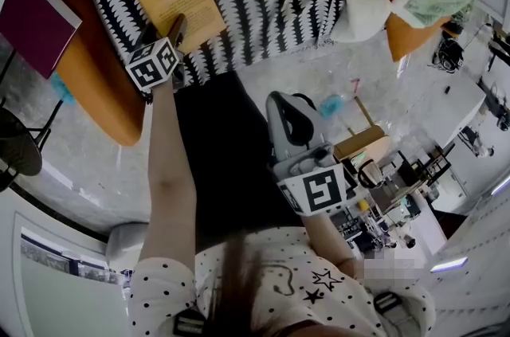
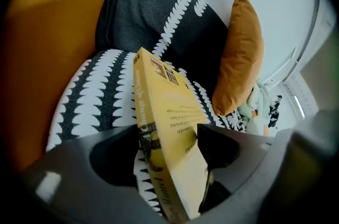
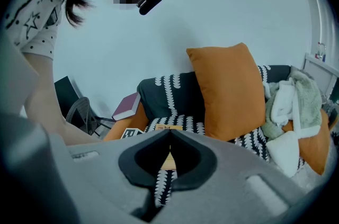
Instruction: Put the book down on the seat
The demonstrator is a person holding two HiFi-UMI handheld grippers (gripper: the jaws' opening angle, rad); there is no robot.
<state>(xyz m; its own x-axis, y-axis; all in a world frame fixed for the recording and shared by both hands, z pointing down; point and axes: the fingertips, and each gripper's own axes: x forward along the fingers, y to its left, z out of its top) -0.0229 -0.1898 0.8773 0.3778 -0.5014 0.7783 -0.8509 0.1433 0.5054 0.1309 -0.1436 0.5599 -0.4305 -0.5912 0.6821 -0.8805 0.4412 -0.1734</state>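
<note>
We see a sofa (image 1: 279, 17) in a black-and-white pattern with an orange cushion (image 3: 233, 90), against a plain pale wall (image 3: 222, 0). The floor (image 1: 80, 160) is grey (speckled, it seems), and a dark chair (image 1: 16, 148) stands beside the sofa.

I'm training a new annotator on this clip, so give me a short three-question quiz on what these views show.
1. True or false: the right gripper has its jaws closed with nothing between them.
2. The maroon book rests on: A) a shelf; B) the orange armrest; C) a table.
3. What stands between the open jaws of the left gripper?
Key: 1 true; 2 B; 3 the yellow book.
</note>
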